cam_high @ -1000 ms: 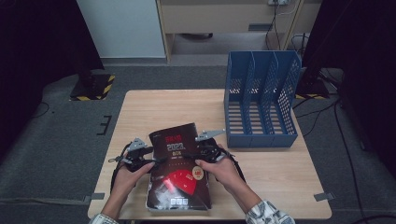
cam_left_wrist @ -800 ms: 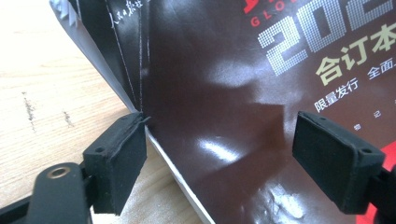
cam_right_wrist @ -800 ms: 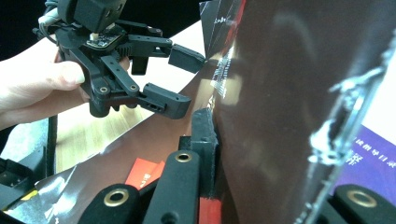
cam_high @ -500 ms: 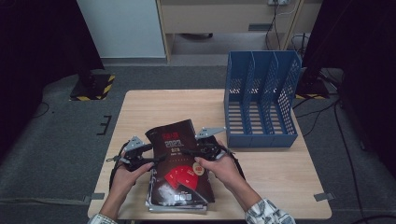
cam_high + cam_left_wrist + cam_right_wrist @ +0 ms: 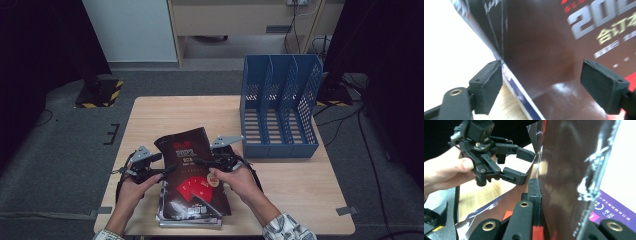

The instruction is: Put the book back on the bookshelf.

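Magazine (image 5: 192, 170), dark brown with red print, lay on a small stack near the front edge of the worktop (image 5: 165, 112), its far end lifted. Right gripper (image 5: 200, 162) was clamped shut on the magazine's raised cover. Left gripper (image 5: 167, 169) stood wide open at the magazine's left edge, apparently just touching it. Right of the magazine stood a blue file rack (image 5: 280, 102).

Table's far left lies bare — file rack (image 5: 280, 107) blocks far right.

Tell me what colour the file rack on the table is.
Blue, all over; the file rack shows best in the high view.
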Demonstrator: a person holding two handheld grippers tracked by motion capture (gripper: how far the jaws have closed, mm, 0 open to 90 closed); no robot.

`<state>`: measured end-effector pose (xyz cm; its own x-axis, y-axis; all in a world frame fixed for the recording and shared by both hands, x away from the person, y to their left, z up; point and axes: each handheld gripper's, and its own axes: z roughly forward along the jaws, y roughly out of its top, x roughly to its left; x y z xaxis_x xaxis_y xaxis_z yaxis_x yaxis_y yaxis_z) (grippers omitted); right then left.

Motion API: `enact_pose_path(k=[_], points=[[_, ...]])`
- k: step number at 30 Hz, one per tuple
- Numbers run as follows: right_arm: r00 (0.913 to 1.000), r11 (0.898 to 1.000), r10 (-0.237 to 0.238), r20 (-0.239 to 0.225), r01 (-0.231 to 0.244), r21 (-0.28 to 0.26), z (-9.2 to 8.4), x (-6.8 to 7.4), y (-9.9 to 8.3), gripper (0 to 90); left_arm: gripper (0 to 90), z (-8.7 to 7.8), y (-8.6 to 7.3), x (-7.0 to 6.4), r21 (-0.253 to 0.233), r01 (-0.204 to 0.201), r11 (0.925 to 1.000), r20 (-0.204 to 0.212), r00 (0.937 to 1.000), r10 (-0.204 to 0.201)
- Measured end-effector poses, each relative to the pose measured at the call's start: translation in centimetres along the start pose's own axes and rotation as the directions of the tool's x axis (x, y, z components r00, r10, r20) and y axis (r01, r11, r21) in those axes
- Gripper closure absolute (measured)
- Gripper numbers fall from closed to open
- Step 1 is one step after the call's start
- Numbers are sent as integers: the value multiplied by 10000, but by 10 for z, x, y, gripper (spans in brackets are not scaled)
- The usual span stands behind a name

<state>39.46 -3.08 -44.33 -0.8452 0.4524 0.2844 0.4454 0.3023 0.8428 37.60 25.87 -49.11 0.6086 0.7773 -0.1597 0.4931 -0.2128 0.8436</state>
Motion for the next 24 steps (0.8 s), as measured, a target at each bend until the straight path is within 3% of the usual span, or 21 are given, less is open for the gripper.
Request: enact_pose_path(k=[7,14,19,24], points=[[9996,9995,-283,5,283,-140,-4,3,4,867,143,8,-3,-2,329,-161,9993,551,9984,143],[9992,9989,-385,84,387,-271,-7,3,6,867,133,11,-6,1,468,228,9986,976,9949,-272],[9988,9984,-481,115,485,-305,-8,3,6,867,237,12,-7,-1,515,55,9987,1421,9898,-128],[9982,9981,-558,208,564,-265,-8,2,5,867,382,11,-6,5,595,418,9973,1449,9882,-501]])
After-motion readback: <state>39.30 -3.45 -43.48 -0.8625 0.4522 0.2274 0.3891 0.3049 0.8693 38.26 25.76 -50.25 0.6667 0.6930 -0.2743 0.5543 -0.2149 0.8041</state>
